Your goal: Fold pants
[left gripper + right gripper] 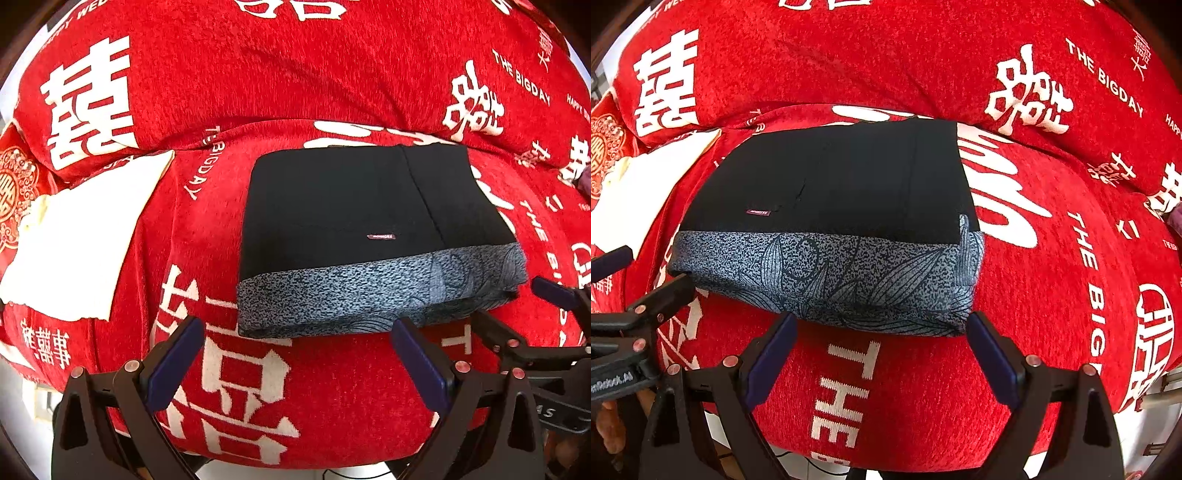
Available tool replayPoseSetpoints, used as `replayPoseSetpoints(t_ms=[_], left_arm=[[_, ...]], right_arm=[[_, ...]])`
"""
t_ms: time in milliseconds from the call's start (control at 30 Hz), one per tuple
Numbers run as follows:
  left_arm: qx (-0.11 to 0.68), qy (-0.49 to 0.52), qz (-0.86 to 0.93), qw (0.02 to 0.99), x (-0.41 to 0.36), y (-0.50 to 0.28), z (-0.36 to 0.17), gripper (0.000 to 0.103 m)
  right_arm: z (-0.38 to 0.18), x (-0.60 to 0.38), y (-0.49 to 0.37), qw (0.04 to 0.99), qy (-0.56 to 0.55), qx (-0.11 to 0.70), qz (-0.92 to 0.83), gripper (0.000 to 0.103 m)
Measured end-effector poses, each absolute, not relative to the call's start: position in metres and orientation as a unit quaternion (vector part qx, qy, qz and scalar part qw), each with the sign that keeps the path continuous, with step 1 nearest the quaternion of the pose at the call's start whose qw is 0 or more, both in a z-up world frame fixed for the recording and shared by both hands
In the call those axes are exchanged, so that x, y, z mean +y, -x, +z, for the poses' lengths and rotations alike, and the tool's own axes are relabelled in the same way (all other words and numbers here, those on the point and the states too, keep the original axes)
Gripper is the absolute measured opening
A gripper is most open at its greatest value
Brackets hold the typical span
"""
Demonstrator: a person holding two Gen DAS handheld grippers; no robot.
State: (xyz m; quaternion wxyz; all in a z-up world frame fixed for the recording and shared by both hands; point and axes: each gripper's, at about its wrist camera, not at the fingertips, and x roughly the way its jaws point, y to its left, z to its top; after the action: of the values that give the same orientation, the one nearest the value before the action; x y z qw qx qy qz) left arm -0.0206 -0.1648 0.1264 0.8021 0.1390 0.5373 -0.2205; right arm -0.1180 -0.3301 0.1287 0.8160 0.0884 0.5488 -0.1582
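Note:
The pants (354, 218) lie folded into a compact black rectangle with a grey patterned band along the near edge, on a red sofa seat. They also show in the right wrist view (834, 206). My left gripper (295, 332) is open and empty, just in front of the band's near edge. My right gripper (881, 325) is open and empty, its fingertips close to the near edge of the band. In the left wrist view the right gripper (517, 310) shows at the right edge. In the right wrist view the left gripper (646, 273) shows at the left edge.
The red sofa cover (258, 398) has white characters and lettering; its backrest (277, 74) rises behind the pants. A folded white cloth (74, 240) lies on the seat to the left. The seat's front edge is just below the grippers.

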Motion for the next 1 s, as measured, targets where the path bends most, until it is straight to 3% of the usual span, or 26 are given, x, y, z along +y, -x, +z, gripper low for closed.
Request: replayPoseSetpoints(t_ms=[1000], left_arm=[[0.569, -0.119, -0.220, 0.784, -0.165, 0.016, 0.118, 0.102]], right_arm=[[0.128, -0.330, 0.109, 0.814, -0.074, 0.558, -0.147, 0.094]])
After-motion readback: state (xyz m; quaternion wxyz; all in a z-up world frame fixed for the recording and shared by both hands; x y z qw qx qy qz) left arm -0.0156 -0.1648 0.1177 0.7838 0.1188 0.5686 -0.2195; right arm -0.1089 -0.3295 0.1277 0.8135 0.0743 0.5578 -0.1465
